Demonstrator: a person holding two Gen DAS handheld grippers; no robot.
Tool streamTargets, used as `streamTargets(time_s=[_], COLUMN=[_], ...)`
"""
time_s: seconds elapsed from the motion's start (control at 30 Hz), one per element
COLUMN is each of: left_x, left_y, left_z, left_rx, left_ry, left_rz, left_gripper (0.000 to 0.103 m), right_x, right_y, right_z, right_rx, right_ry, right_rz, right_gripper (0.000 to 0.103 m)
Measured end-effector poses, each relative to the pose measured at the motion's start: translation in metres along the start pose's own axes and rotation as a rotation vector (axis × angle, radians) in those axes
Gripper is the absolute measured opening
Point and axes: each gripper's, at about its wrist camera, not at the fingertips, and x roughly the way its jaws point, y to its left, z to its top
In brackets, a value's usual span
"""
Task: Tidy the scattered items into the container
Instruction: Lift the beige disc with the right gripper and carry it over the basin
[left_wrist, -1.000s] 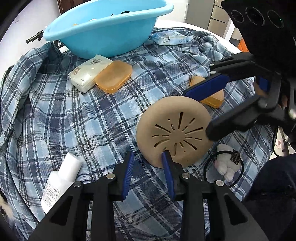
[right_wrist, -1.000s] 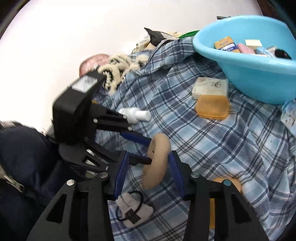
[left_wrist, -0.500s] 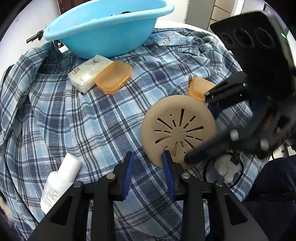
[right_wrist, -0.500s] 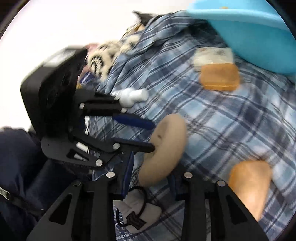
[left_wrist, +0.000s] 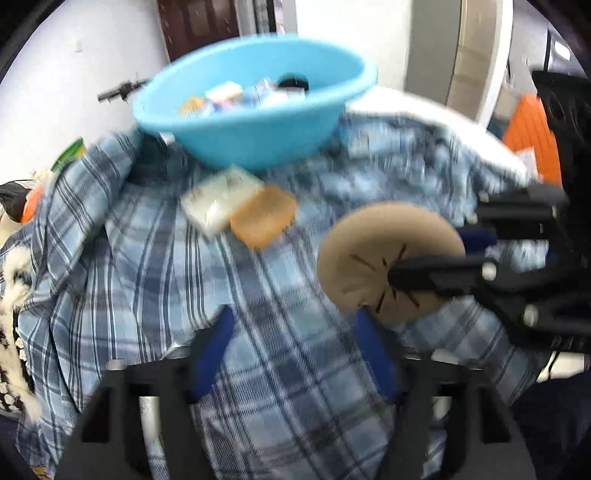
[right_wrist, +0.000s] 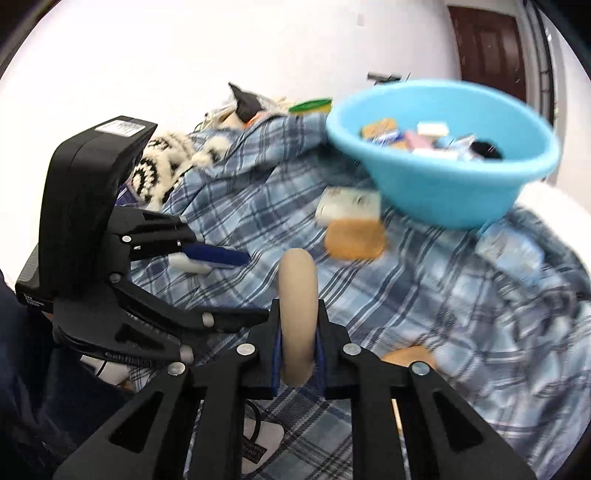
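Observation:
My right gripper (right_wrist: 297, 339) is shut on a tan round disc with slots (right_wrist: 296, 295), held on edge above the plaid cloth; the disc also shows in the left wrist view (left_wrist: 373, 254). My left gripper (left_wrist: 295, 332) is open and empty, just left of the disc; it shows in the right wrist view (right_wrist: 243, 280). The blue basin (left_wrist: 255, 133) holds several small items at the far side; it shows in the right wrist view (right_wrist: 443, 184). A white packet (left_wrist: 218, 195) and an orange soap box (left_wrist: 264, 218) lie in front of the basin.
A blue plaid cloth (left_wrist: 147, 280) covers the table. A second orange box (right_wrist: 410, 356) lies right of my right gripper. A black-and-white knit item (right_wrist: 166, 162) lies at the left edge. A pale blue packet (right_wrist: 509, 251) lies right of the basin.
My right gripper has closed on the tan disc and lifted it off the cloth. Both grippers have risen and tilted up, so the basin's contents now show.

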Motion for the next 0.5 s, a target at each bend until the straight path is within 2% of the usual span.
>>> streamTargets(time_s=[0.03,0.1,0.17,0.2,0.27,0.3,0.4,0.5], left_x=[-0.003,-0.006,-0.006,-0.007,-0.006,-0.004,0.003,0.001], left_y=[-0.001,0.000,-0.001,-0.002,-0.007,-0.010,-0.014,-0.016], left_z=[0.003,0.009,0.014,0.017,0.020,0.023,0.027,0.033], left_rx=[-0.012,-0.045,-0.074,-0.090,-0.103,-0.103,-0.098,-0.083], left_ry=[-0.014,-0.028,-0.060,-0.084,-0.118,-0.127,-0.110,-0.128], left_rz=[-0.007,-0.002,0.051,0.099,0.167,0.176,0.144,0.162], left_gripper=[0.075,0.077,0.084,0.086,0.086,0.086,0.086,0.086], right_x=[-0.005,-0.009,-0.007,-0.006,-0.007,-0.005,-0.012,-0.019], right_y=[0.001,0.006,0.004,-0.003,-0.020,-0.025,-0.030,-0.029], right_z=[0.002,0.004,0.004,0.002,-0.004,-0.006,-0.002,0.010], right_rx=[-0.013,-0.044,-0.012,0.042,0.148,0.184,0.209,0.189], right_ry=[-0.019,-0.046,-0.035,-0.028,-0.023,-0.023,-0.050,-0.085], right_rz=[-0.052,-0.209,-0.327,-0.354,-0.332,-0.335,-0.347,-0.369], right_gripper=[0.013,0.013,0.013,0.013,0.013,0.013,0.013,0.013])
